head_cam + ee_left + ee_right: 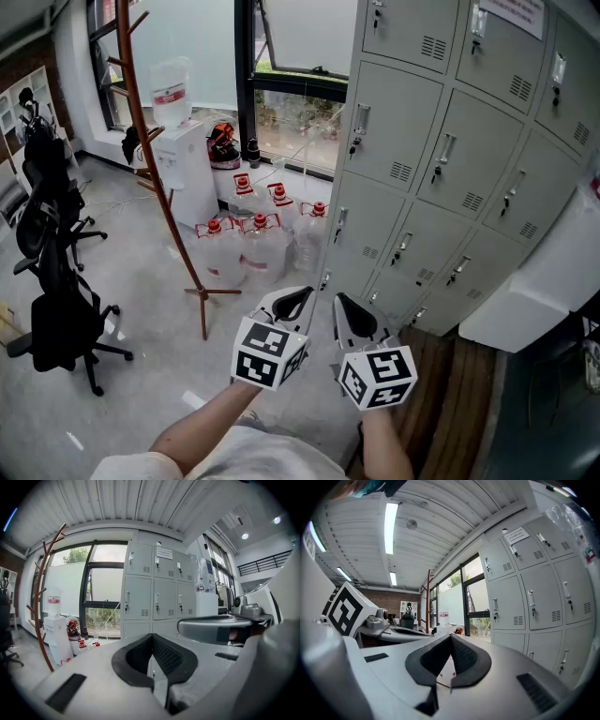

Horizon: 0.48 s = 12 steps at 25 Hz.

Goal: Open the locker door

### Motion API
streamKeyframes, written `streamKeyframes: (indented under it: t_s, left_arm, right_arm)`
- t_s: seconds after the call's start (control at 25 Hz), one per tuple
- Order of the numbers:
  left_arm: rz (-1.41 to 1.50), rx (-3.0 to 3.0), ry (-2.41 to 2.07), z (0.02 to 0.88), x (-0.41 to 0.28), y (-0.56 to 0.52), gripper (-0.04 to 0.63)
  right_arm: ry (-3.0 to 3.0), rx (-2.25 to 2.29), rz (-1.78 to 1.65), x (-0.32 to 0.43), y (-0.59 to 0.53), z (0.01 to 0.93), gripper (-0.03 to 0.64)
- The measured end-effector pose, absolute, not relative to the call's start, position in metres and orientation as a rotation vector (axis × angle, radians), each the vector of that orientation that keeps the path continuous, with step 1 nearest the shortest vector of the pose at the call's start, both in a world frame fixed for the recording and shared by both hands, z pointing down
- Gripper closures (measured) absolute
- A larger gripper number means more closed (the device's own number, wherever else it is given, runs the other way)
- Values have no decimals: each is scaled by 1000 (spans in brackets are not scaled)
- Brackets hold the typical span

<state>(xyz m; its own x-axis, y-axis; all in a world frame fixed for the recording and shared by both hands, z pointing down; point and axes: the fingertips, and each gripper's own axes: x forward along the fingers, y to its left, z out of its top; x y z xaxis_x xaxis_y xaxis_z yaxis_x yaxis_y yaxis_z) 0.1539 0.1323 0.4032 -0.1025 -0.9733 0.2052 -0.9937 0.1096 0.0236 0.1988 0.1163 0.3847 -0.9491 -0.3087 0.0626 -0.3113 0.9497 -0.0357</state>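
Left claw and right claw both clenched, empty, side by side. Looks like a carry pose, approach not started. Lockers are ahead and right of both claws, well apart, with every visible door shut. Can't tell which door is targeted.
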Motion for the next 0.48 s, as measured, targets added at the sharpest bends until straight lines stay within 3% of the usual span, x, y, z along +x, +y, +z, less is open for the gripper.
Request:
streamKeyframes:
  t_s: [0.48]
  left_arm:
    - [178, 1997, -2180, 411, 133, 119, 589]
  right_arm:
    - [-3023, 510, 98, 180, 102, 396, 620]
